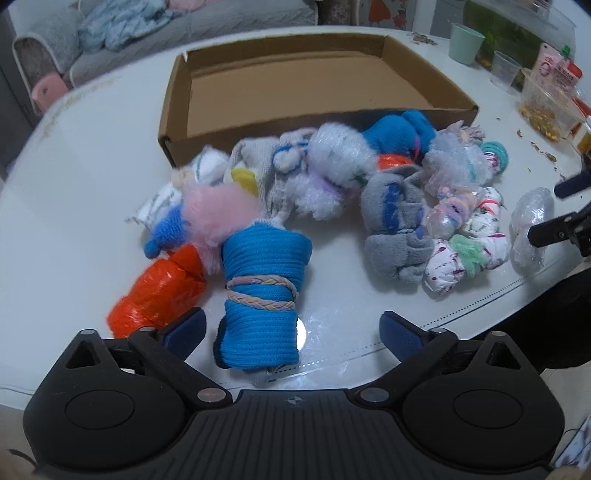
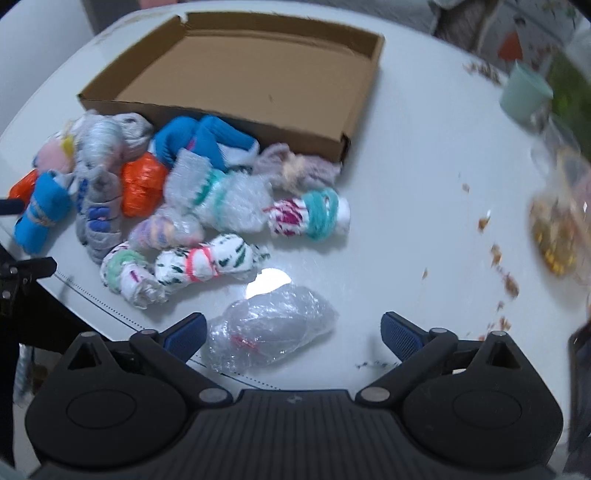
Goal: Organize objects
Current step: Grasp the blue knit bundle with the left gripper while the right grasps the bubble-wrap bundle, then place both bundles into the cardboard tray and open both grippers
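Many little bundles [image 1: 321, 192] lie in a heap on your white table [image 1: 74, 192], just in front of the brown box [image 1: 295, 85]. Your left gripper [image 1: 293, 332] is spread wide around the blue roll [image 1: 260, 295], not squeezing it. Your right gripper [image 2: 293, 332] is spread wide around the clear plastic bundle [image 2: 269, 328]. Crumbs [image 2: 495, 254] and a green cup [image 1: 466, 42] sit at the table's far side, and a grey sofa [image 1: 207, 22] stands behind

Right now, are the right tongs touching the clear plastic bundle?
Apart. The right wrist view shows the right tongs open around the clear plastic bundle, with white table visible between the bundle and the right pad; the left pad looks just short of it.
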`<state>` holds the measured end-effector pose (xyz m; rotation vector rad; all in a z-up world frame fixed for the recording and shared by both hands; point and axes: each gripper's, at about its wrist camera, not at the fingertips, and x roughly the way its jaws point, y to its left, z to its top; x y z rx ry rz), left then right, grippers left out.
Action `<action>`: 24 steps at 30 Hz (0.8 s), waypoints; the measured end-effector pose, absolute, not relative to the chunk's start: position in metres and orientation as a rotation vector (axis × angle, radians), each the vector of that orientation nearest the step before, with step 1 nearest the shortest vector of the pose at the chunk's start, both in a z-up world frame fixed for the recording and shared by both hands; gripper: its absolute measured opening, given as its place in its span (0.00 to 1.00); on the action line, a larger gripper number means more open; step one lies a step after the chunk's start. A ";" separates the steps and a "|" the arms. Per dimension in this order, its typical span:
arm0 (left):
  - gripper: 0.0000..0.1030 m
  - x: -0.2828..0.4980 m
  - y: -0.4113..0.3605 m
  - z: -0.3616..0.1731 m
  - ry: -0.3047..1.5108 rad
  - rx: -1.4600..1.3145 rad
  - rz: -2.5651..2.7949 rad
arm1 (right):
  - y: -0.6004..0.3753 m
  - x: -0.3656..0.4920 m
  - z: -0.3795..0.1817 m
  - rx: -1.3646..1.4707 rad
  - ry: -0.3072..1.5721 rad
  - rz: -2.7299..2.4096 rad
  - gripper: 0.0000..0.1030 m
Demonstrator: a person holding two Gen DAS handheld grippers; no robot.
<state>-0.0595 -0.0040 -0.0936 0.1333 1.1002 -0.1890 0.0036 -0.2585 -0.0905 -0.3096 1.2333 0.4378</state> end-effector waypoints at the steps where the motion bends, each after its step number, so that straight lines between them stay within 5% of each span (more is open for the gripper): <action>1: 0.93 -0.057 -0.002 -0.096 1.111 0.113 -0.196 | -0.258 0.003 -0.091 -0.295 1.240 0.437 0.91; 5: 0.87 -0.054 0.007 -0.099 1.103 0.036 -0.220 | -0.257 0.004 -0.092 -0.256 1.252 0.450 0.81; 8: 0.76 -0.054 0.006 -0.097 1.093 0.058 -0.217 | -0.257 0.003 -0.091 -0.224 1.260 0.476 0.59; 10: 0.62 -0.055 0.004 -0.095 1.084 0.097 -0.207 | -0.259 0.005 -0.093 -0.200 1.282 0.484 0.33; 11: 0.50 -0.055 0.004 -0.094 1.081 0.104 -0.204 | -0.260 0.005 -0.093 -0.191 1.289 0.484 0.33; 12: 0.48 -0.054 0.005 -0.093 1.084 0.093 -0.210 | -0.260 0.005 -0.092 -0.185 1.288 0.486 0.33; 24: 0.47 -0.057 0.016 -0.050 1.039 0.036 -0.212 | -0.284 0.004 -0.034 -0.129 1.109 0.538 0.31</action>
